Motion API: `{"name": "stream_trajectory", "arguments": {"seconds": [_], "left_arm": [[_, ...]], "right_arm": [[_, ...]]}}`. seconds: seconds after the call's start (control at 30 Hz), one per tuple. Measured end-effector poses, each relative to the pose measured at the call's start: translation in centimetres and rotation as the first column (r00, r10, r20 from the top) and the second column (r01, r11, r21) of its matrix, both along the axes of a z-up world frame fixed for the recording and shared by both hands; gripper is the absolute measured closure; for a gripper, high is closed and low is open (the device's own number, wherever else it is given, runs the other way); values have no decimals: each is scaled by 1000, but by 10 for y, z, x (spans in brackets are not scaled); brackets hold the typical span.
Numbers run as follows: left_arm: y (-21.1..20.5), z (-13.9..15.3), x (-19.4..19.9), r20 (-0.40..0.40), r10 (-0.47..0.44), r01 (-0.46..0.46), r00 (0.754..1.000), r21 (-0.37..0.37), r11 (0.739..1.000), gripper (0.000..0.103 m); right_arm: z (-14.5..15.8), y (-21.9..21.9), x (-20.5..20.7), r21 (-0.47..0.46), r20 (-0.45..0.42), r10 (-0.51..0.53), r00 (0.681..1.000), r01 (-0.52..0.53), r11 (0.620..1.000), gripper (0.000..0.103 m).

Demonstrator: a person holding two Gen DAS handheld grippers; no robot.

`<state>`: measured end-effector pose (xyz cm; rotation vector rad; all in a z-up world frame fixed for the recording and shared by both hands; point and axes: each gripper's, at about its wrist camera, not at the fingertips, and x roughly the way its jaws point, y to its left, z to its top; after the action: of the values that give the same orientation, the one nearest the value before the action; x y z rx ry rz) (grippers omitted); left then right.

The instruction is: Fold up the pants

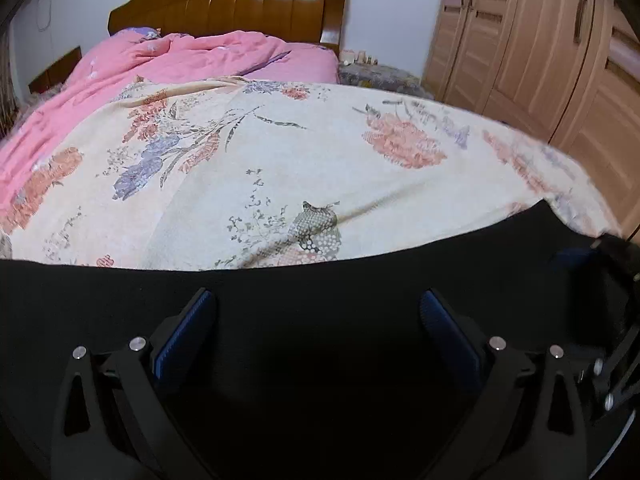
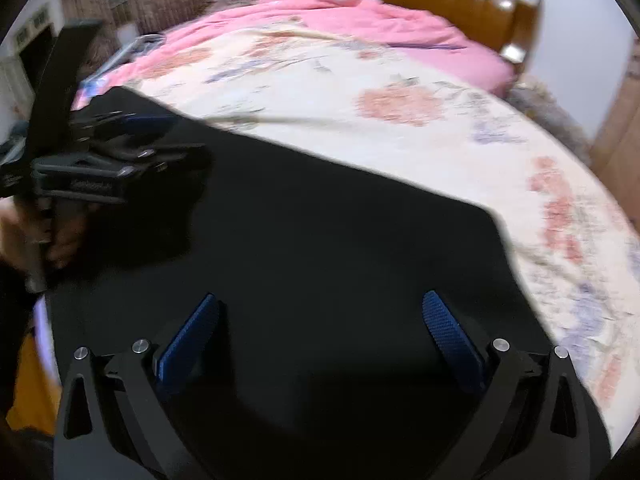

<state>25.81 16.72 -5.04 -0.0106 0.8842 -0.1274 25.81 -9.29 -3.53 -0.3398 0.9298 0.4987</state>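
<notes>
Blurring black pants (image 2: 320, 240) (folds indistinct)

Pants (image 1: 300, 280): solid black, no visible pattern, filling the 6 o'clock half of the left wrist view.

Left gripper (image 1: 316, 308): black frame, blue ribbed pads (image 1: 188, 328), silver screw heads. Right gripper (image 2: 320, 312): same black frame and blue textured pads.

Bedspread (image 1: 320, 160): cream ground with a floral print in coral pink, lavender and grey-green stems; one grey dotted motif near the centre.

Quilt (image 1: 180, 56): plain pink, at 11 o'clock.

Headboard (image 1: 240, 4): glossy reddish-brown wood, at 12 o'clock.

Wardrobe (image 1: 540, 48): light tan wood, at 2 o'clock.

Wall (image 1: 392, 8): white.
</notes>
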Motion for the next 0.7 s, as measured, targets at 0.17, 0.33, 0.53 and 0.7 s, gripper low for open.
{"name": "stream_trajectory", "arguments": {"seconds": [0.17, 0.33, 0.53, 0.7], "left_arm": [[-9, -2, 2, -11, 2, -2, 1000, 65, 998, 1], [-5, -3, 1, -8, 4, -3, 1000, 44, 999, 1], [-5, -2, 0, -7, 6, -5, 1000, 44, 999, 1], [-7, -3, 0, -12, 7, -6, 1000, 66, 998, 1]], "right_arm": [[-4, 5, 11, 31, 2, 0, 1000, 0, 1000, 4], [0, -7, 26, 59, 1, -83, 997, 83, 995, 5], [0, -31, 5, 22, -9, -126, 992, 126, 992, 5], [-4, -79, 14, 65, -69, -223, 972, 228, 972, 5]]}}
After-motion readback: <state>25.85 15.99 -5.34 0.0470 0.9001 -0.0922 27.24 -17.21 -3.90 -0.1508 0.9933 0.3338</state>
